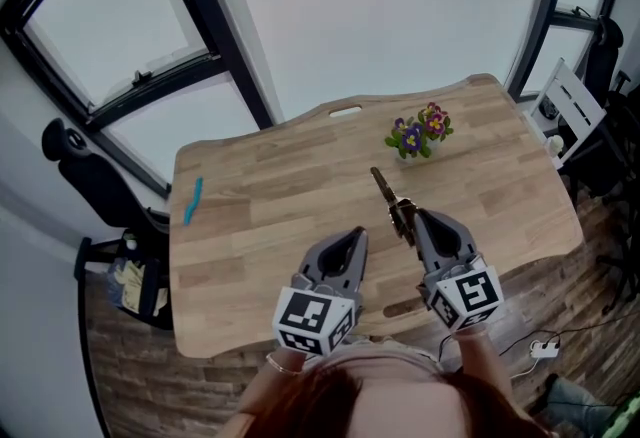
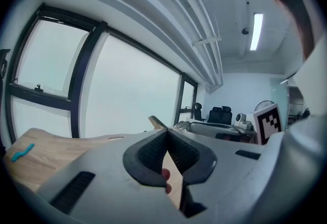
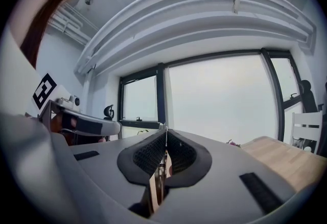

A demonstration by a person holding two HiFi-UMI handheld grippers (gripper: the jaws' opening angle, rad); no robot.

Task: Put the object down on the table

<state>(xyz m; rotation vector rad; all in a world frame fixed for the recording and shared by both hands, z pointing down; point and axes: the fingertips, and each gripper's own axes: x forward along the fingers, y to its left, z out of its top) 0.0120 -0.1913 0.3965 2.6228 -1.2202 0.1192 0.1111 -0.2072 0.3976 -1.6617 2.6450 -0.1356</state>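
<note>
Head view: I've got both claws low in the frame, over the near edge of the wooden table (image 1: 250, 226). The right claw (image 1: 414, 218) sits right of centre and pinches a long brownish object (image 1: 390, 194), which sticks out from its tips toward the upper left, over the table's middle. Can't tell whether the object touches the wood. The left claw (image 1: 356, 238) is just beside it, w/ nothing in it. A small pot of flowers (image 1: 420, 137) stands above the object. A teal strip (image 1: 192, 200) lies well apart at the table's left edge.

Left gripper view: the claw (image 2: 166, 133) is pressed together at the tips and empty. Through the gap lower down I see a fingertip (image 2: 165, 174) and light wood. The teal strip (image 2: 23, 152) shows at lower left.

Right gripper view: the claw (image 3: 165, 133) is clamped on the object (image 3: 159, 174). It's a dark narrow piece between the pads, w/ a thin bit poking up past the tips. The table (image 3: 286, 154) shows at the right.
</note>
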